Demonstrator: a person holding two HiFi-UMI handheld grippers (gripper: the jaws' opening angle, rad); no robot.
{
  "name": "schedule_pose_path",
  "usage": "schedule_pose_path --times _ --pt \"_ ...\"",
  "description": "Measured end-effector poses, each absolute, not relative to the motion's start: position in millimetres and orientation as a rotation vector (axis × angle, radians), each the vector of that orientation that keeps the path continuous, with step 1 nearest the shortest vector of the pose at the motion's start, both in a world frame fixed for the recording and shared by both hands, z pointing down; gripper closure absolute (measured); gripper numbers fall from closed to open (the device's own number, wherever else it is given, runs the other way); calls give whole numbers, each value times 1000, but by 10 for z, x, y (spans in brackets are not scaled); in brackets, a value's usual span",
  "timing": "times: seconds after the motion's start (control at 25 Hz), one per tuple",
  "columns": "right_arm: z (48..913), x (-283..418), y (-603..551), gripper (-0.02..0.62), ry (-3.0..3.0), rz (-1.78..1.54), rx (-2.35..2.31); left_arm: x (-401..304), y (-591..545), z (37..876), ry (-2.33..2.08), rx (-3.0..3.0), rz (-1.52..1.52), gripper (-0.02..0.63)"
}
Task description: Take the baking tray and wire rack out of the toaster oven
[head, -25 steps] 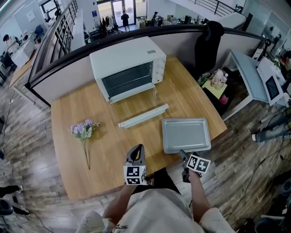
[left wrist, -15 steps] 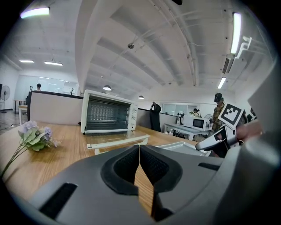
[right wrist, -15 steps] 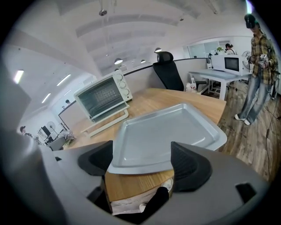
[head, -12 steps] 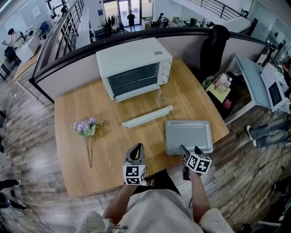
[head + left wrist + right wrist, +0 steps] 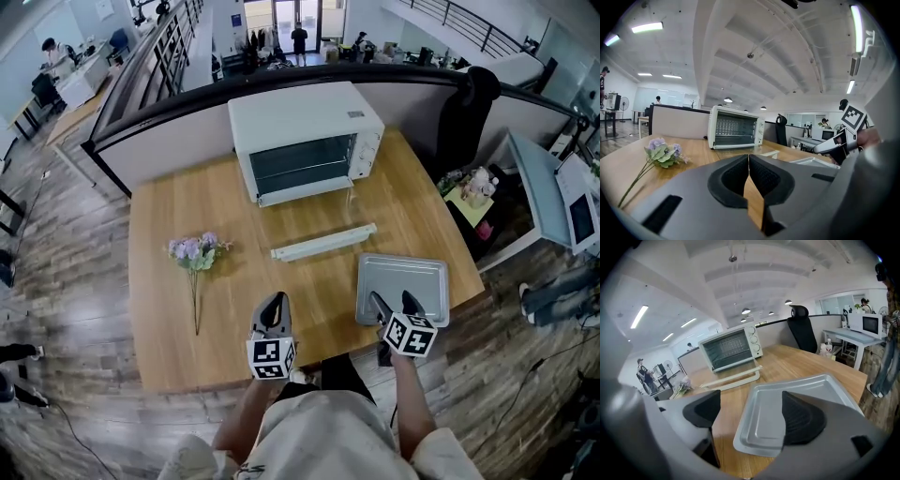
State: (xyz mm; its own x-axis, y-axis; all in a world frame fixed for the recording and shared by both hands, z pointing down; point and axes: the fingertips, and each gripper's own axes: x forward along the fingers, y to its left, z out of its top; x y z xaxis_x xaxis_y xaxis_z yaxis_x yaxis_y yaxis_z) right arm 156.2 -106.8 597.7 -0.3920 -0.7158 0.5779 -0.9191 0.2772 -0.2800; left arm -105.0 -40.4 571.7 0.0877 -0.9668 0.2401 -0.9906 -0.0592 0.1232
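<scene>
The baking tray (image 5: 403, 281) lies flat at the near right of the table (image 5: 178, 309), out of the toaster oven (image 5: 305, 131), which stands far centre with its door down. The right gripper (image 5: 393, 301) hangs over the tray's near edge, jaws wide and empty. The left gripper (image 5: 273, 307) is closed on nothing. The wire rack is probably next, and a level reach through the doorway would suit. There is one tray, one oven and one flower sprig (image 5: 195, 253). I cannot make out a rack.

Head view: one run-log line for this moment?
tray: on table, out of oven | door: open | left gripper: shut, empty | right gripper: open, over tray's near edge
</scene>
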Motion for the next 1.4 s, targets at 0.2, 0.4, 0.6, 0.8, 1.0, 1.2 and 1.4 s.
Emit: schedule_pose_path --times 0.2,0.4,0.6,0.8,1.0,1.2,1.4 --pt "5657 1231 -1210 186 -2412 638 1382 -1269 -333 5629 -2030 2079 132 588" --pt "5227 995 -1382 186 -2558 356 1396 -1539 -293 5414 -2141 2075 138 588" --pt "5010 772 -1364 186 -2634 159 1383 -1743 -180 5220 -2260 2085 169 588" --pt "5018 641 -1330 186 -2655 174 1359 -1862 -42 5170 -2311 2065 186 588" --pt "4999 491 -1341 186 -2687 191 1320 -1979 70 5164 -2355 2017 169 588" --pt "5008 323 -1370 187 -2712 204 1265 -2069 193 5123 -2410 1963 150 588" --pt "5007 130 -1434 187 -2740 207 1194 -2169 286 5094 -2456 1900 153 588"
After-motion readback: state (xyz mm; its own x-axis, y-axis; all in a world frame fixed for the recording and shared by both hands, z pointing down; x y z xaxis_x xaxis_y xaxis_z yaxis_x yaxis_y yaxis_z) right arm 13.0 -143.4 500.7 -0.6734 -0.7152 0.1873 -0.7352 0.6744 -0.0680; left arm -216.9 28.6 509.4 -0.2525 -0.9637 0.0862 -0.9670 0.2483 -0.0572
